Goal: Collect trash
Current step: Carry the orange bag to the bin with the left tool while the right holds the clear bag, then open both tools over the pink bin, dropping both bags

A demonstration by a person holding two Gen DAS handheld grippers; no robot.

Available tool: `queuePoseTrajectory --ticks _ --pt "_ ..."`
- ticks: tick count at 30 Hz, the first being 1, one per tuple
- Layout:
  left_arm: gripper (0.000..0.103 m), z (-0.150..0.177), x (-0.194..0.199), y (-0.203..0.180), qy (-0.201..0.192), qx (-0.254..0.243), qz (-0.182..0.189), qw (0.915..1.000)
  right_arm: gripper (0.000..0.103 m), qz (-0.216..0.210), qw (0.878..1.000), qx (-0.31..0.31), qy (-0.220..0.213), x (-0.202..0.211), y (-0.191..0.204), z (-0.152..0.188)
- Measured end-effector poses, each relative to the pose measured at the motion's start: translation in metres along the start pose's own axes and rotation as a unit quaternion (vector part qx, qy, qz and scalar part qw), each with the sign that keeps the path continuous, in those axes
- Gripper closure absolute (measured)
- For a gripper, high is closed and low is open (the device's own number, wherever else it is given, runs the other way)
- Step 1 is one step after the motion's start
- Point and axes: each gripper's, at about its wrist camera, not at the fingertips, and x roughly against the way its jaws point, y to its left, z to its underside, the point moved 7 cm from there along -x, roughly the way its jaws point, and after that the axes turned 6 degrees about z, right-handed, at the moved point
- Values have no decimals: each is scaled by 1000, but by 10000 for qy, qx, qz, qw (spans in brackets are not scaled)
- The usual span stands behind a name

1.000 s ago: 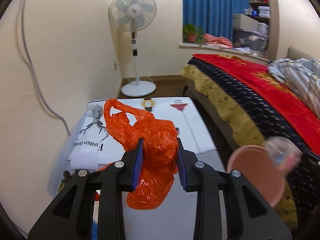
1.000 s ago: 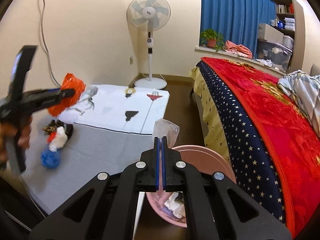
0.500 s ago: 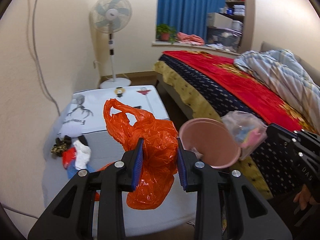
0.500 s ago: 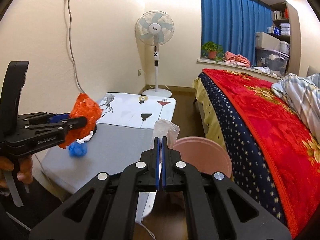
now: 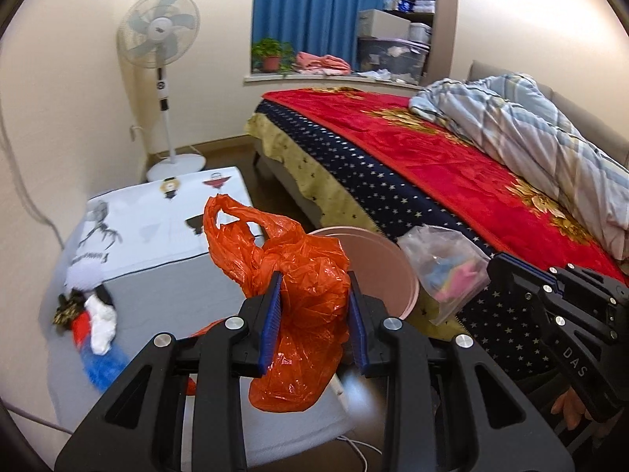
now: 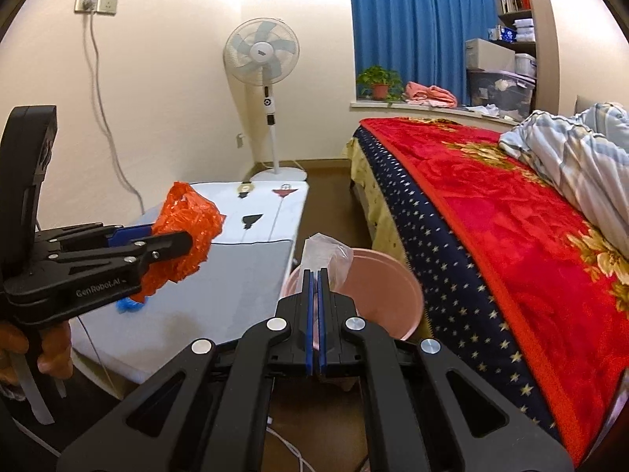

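Observation:
My left gripper (image 5: 313,275) is shut on a crumpled orange plastic bag (image 5: 298,287), held in the air above the low table's near end; it also shows in the right wrist view (image 6: 184,236). My right gripper (image 6: 313,275) is shut on a clear plastic bag (image 6: 326,253) with coloured scraps inside (image 5: 444,271), held over the near rim of a pink bin (image 6: 377,291) that stands between the table and the bed (image 5: 377,263). More trash lies on the table's left side: a white, red and black clump (image 5: 92,314) and a blue ball (image 5: 104,365).
A low table (image 6: 243,271) with a grey and white printed cover stands against the wall on the left. A bed with a red blanket (image 6: 511,212) fills the right. A standing fan (image 6: 261,55) is at the back. A white cable (image 6: 291,452) lies on the floor.
Both grippers have pulled back and risen with their bags. The left view has swung right, so the pink bin and the right gripper now sit closer beside the orange bag.

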Motion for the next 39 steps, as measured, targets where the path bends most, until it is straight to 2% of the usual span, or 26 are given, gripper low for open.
queuePoseTrajectory --ticks 10,17,23,28,39 --pt "73 -46 -61 -22 50 -122 326 9994 101 355 9993 44 -113 -41 -26 -42" --pt "73 -56 -109 -20 188 22 314 9993 101 619 9979 -185 -41 -88 -56 -56" --pt "73 -47 -143 -15 387 131 362 9985 101 741 9961 -453 152 -118 -79 -50" --pt "73 -41 -167 -14 519 80 393 9978 101 844 9951 -389 335 -136 -83 -43" --pt "73 -35 -194 -8 658 66 367 9971 101 912 9916 -407 825 -165 -89 -24"
